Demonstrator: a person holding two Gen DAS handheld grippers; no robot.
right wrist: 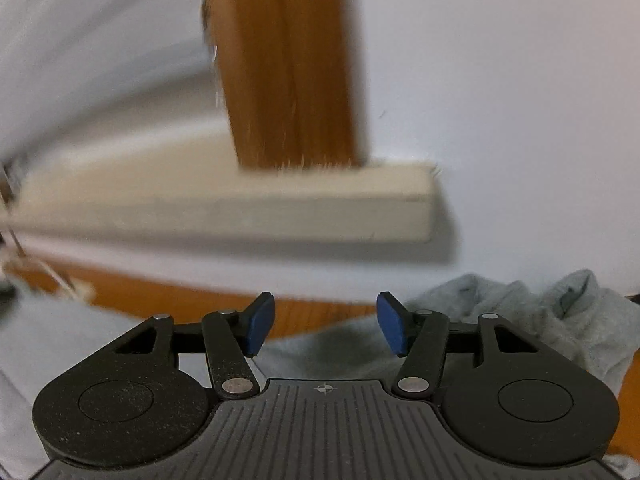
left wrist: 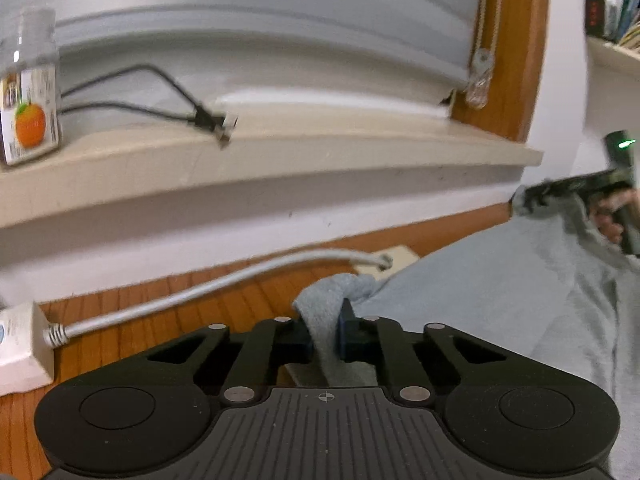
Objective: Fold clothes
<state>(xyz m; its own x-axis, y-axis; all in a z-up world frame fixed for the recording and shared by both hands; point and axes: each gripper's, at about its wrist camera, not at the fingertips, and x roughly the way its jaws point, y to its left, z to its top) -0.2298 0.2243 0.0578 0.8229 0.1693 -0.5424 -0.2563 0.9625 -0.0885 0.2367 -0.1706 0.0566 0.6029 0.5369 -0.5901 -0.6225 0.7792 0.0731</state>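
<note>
A light grey garment (left wrist: 480, 300) lies spread over the wooden table (left wrist: 160, 308) and runs off to the right. My left gripper (left wrist: 326, 332) is shut on a bunched edge of it, and the fabric sticks up between the dark pads. At the far right of the left wrist view a hand holds my right gripper (left wrist: 536, 196) just above a raised part of the garment. In the right wrist view that gripper (right wrist: 326, 320) is open, its blue pads (right wrist: 260, 326) wide apart with nothing between them. Crumpled grey garment (right wrist: 520, 312) lies below and to its right.
A cream window sill (left wrist: 280, 148) juts out above the table's far edge, carrying a jar with an orange label (left wrist: 30, 92) and a black cable (left wrist: 152, 92). A white adapter (left wrist: 20, 352) and its grey cord (left wrist: 200, 288) lie on the table. A wooden frame (right wrist: 288, 60) rises behind.
</note>
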